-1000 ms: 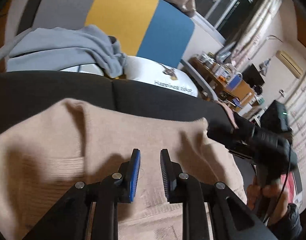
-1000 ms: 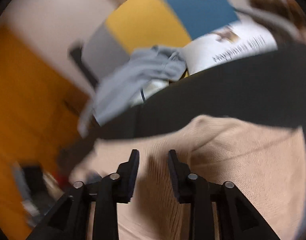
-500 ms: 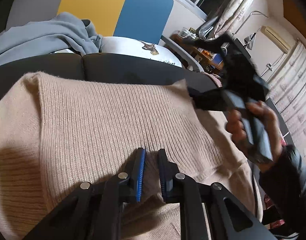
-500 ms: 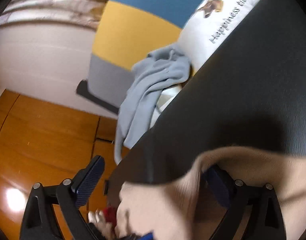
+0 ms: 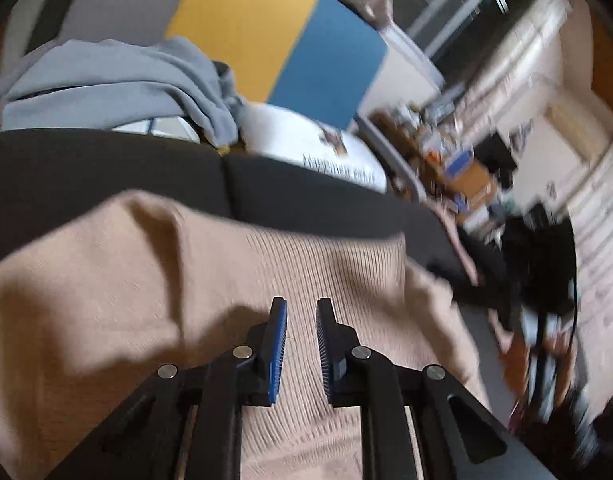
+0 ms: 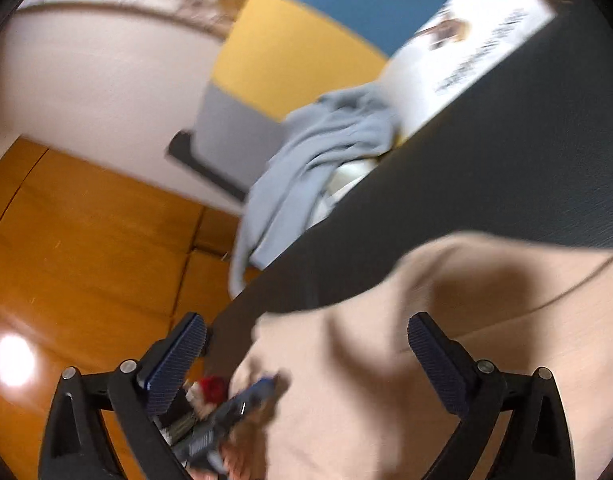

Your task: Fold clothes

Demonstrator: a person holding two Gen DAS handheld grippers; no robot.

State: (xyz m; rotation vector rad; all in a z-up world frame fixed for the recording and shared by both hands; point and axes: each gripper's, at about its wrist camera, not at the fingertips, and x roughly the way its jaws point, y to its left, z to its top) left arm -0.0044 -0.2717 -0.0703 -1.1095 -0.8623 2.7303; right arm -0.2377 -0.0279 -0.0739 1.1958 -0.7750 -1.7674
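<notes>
A beige ribbed sweater lies spread over a dark sofa cushion. My left gripper hovers over its middle, its blue pads a narrow gap apart with nothing pinched between them. My right gripper is opening and stands very wide. The sweater's left edge lies below and between its fingers, and neither pad presses on it. The left gripper and the hand holding it show as a blur at the bottom of the right wrist view. The right gripper is a dark blur past the sweater's right edge.
A grey hoodie is heaped behind the cushion beside a white printed pillow. A grey, yellow and blue panel stands behind them. Orange wooden floor lies left of the sofa. A cluttered shelf is at far right.
The right gripper went from a narrow gap to wide open over the sweater's edge. In the left wrist view it was raised half a second ago and now sits lower at the right.
</notes>
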